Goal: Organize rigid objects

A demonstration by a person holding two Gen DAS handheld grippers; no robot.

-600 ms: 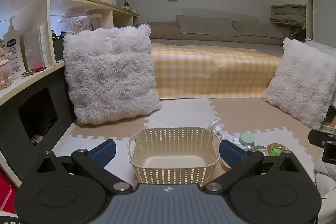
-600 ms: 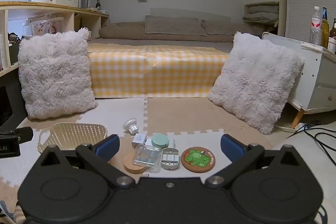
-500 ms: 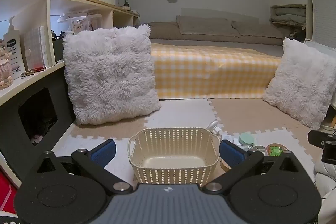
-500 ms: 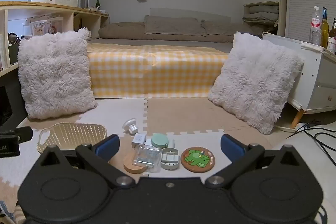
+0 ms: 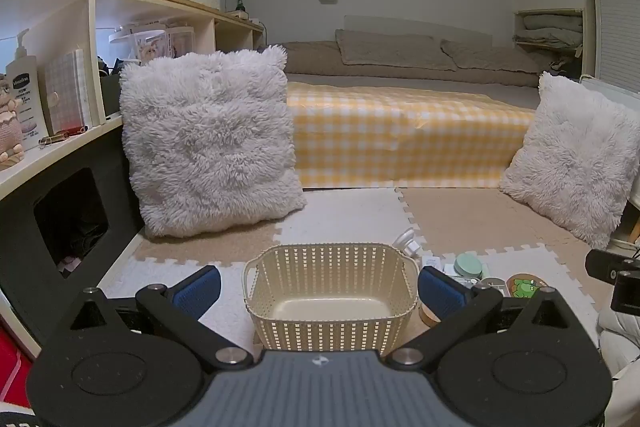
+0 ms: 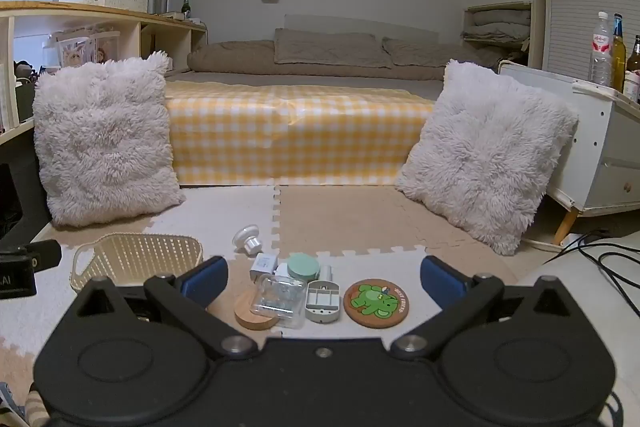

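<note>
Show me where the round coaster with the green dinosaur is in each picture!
Left wrist view: green dinosaur coaster sits low at the right, partly hidden behind the right jaw.
Right wrist view: coaster lies low, right of centre, in full sight.
Shared landmark: the cream basket, left of the coaster in both.

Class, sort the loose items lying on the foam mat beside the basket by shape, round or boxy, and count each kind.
Round: 4 (green dinosaur cork coaster, wooden disc, mint green round lid, white knob-shaped fitting)
Boxy: 3 (clear plastic case, grey plastic tray, small white box)
Total: 7
</note>
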